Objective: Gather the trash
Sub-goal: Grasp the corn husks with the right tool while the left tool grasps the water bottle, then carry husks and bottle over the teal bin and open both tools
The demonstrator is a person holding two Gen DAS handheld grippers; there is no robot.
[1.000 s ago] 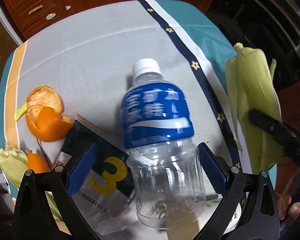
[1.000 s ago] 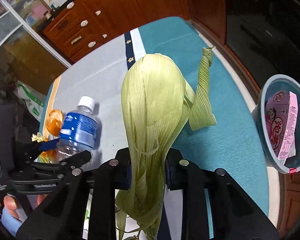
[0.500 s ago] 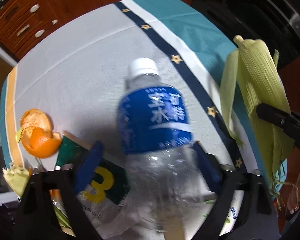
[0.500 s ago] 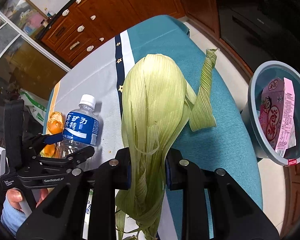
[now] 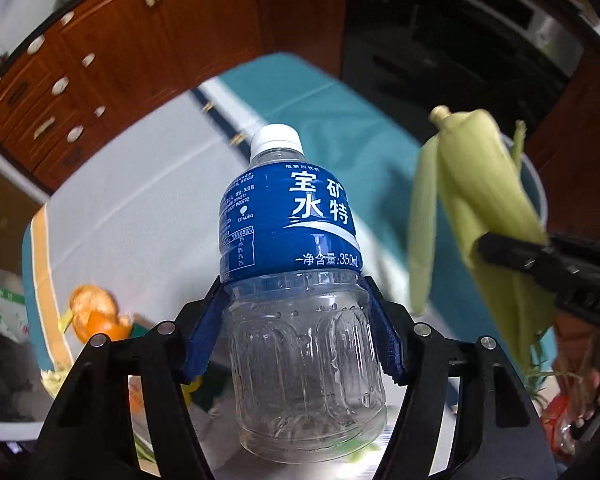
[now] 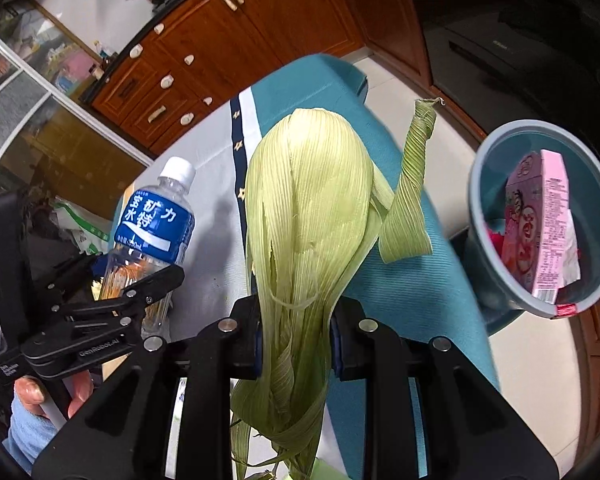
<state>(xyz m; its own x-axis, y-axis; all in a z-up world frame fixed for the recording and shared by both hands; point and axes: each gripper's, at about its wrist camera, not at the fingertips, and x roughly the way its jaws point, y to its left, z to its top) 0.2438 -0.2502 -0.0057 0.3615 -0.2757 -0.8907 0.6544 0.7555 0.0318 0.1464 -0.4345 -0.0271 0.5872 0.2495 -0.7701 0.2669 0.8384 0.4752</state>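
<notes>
Left wrist view: a table (image 5: 140,216) under a grey and teal cloth is filling the middle, with brown cabinets (image 5: 112,64) behind and a dark appliance at upper right. An orange peel (image 5: 96,314) is lying near the cloth's left edge. The left gripper (image 5: 296,320) is tilting steeply down, its jaws closing on a clear bottle (image 5: 296,280) with a blue label and white cap; the blue pads (image 5: 204,332) are pressing on the bottle's sides just below the label, and the bottle is riding clear above the cloth. At right, the corn husk (image 5: 472,208) is hanging in the other claw.

Right wrist view: the same cloth is running off toward the cabinets, pale floor beyond it. A grey bin (image 6: 540,216) is standing on the floor beside the table, holding a pink carton (image 6: 540,224). The right gripper (image 6: 296,340) is pinching the corn husk near its lower end, jaws narrowed on it, leaves pointing up and away over the teal cloth. A hand (image 6: 52,396) is gripping the left gripper's handle at lower left.
</notes>
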